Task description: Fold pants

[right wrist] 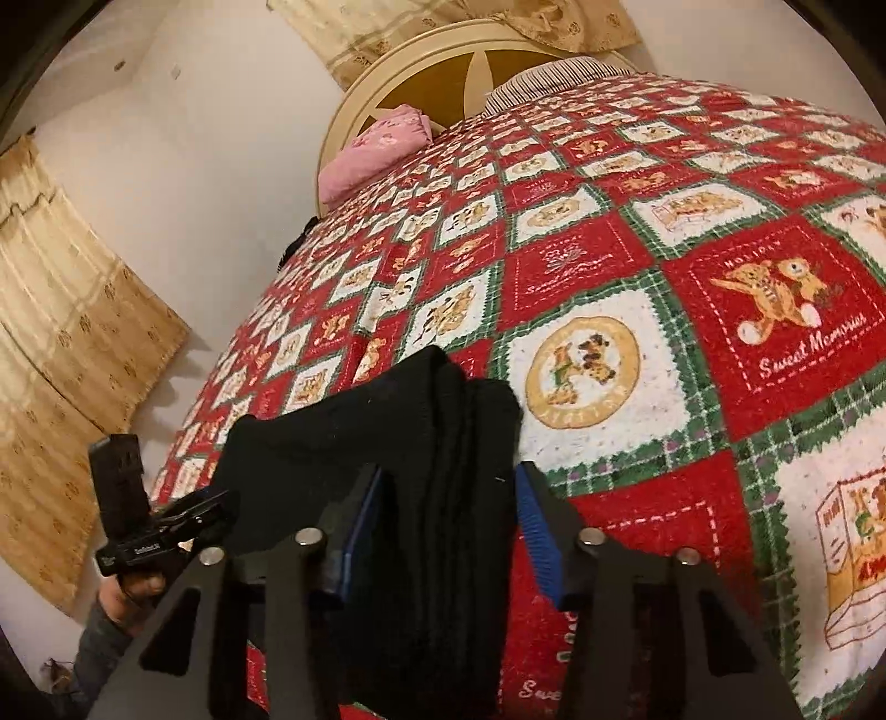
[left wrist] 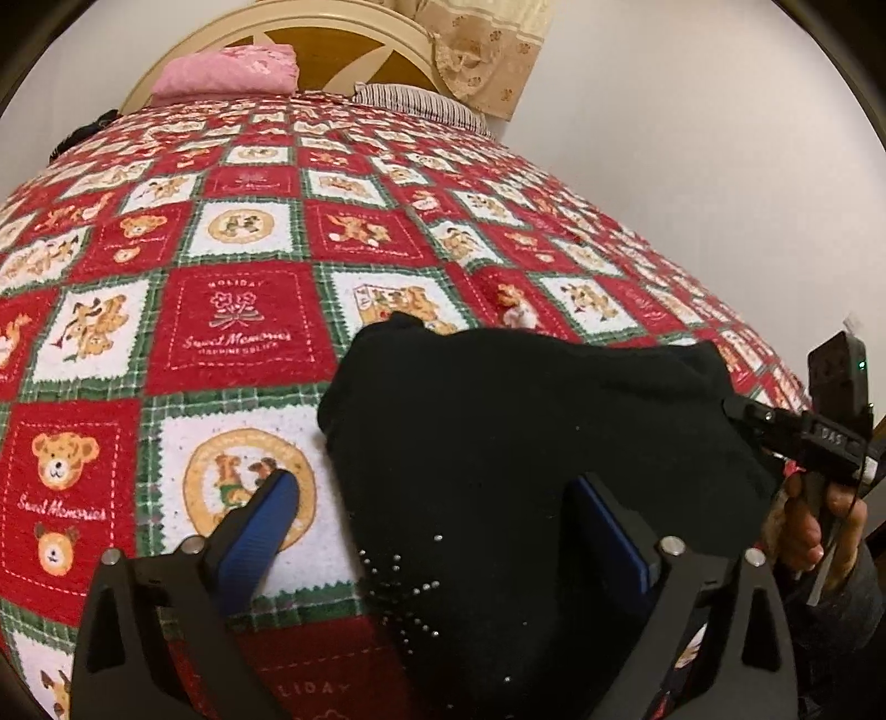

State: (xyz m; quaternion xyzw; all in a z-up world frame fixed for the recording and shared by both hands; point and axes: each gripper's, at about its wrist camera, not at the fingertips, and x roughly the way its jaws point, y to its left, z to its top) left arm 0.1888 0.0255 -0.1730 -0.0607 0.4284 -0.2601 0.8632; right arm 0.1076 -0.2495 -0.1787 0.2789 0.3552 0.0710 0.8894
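Beneath left gripper, rhinestone-studded pants.

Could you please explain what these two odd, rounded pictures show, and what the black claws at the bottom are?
There is no robot here: a person holds a hand-gripper in each hand, and a wide-angle camera on each looks forward along its two fingers, which rounds the pictures.

One picture is from the left gripper. Its blue-padded fingers stand wide apart, open, over the near edge of the black pants, which carry small shiny studs. At the right edge you see the right gripper and the hand holding it.

The other picture is from the right gripper; a folded stack of the pants lies between its fingers, though whether they press it is unclear.

Everything lies on a bed with a red teddy-bear quilt. A pink pillow sits by the headboard.
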